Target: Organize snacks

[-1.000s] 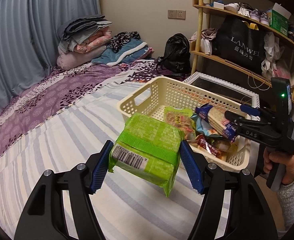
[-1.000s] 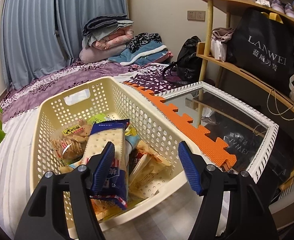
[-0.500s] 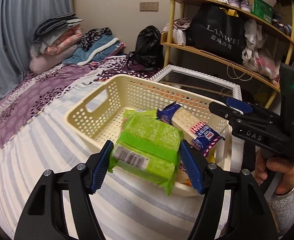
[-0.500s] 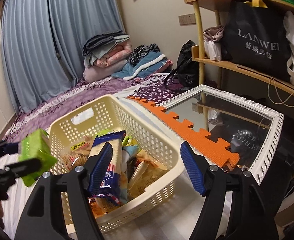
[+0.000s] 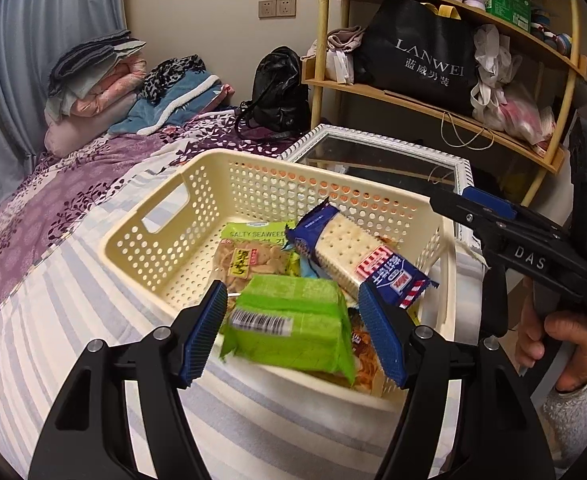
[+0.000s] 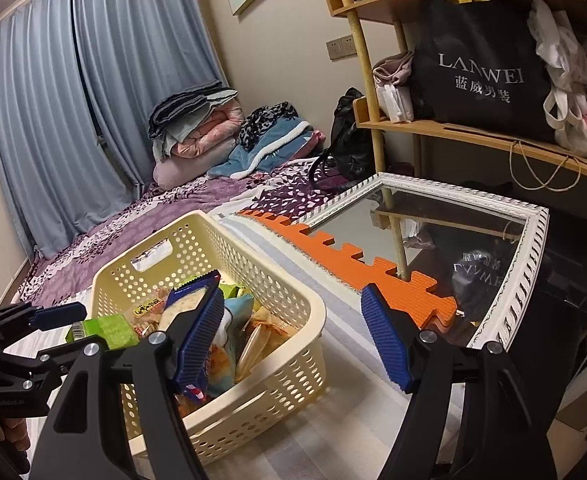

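- Over the near rim of the basket, you are holding the green pack in the left gripper; both blue pads are pinching its ends, barcode facing you.
- The pack is hanging above the basket's front corner, not yet lying on the pile. In the right wrist view it is showing at the basket's left edge.
- The right gripper is standing beside the basket with fingers spread and nothing between them; its jaws have just been opening. One pad is overlapping the cracker pack in that view, but whether it is touching, I cannot tell.
- Already in the basket: the cracker pack leaning across the top, the seaweed bag under it, and several more wrappers below, too tangled to name.
- The basket is sitting on the striped sheet near the bed's edge, with the mirror just beyond.
- Judgement: sorting is looking well along. The green pack is the one item still in hand; releasing it is what is left here.
- No loose snacks are showing on the sheet in either view; beyond the frames, unknown.
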The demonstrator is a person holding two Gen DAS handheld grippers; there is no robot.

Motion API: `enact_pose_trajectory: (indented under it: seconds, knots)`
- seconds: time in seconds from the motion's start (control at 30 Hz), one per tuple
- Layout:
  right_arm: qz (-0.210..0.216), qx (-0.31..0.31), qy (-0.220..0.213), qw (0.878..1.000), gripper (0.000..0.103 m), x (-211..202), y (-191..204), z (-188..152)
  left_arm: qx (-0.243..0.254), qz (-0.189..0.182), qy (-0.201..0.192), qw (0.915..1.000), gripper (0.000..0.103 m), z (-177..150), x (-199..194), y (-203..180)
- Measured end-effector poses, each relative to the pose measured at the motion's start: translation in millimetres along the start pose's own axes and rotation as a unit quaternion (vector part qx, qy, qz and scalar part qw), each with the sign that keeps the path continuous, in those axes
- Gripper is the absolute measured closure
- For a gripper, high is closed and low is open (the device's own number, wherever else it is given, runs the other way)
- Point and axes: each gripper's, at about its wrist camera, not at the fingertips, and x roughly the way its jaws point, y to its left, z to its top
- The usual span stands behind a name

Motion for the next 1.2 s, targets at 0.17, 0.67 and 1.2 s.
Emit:
enact_pose_trajectory:
  seconds: [0.17,0.67,1.2]
  knots:
    - [0.007,-0.006,0.008,1.000,0.031,4,5,-2,-0.022,0.008,-0.003,0.9997,0.033,-9,-16,16]
    - [0.014,-0.021,0.007,1.000,0.031,2,19,1,-0.030,0.049,0.019,0.9981,0.032,-15,5,38]
    - [0.014,-0.019,0.009,1.000,0.019,1,22,4,0.006,0.089,0.041,0.9952,0.005,-3,31,32]
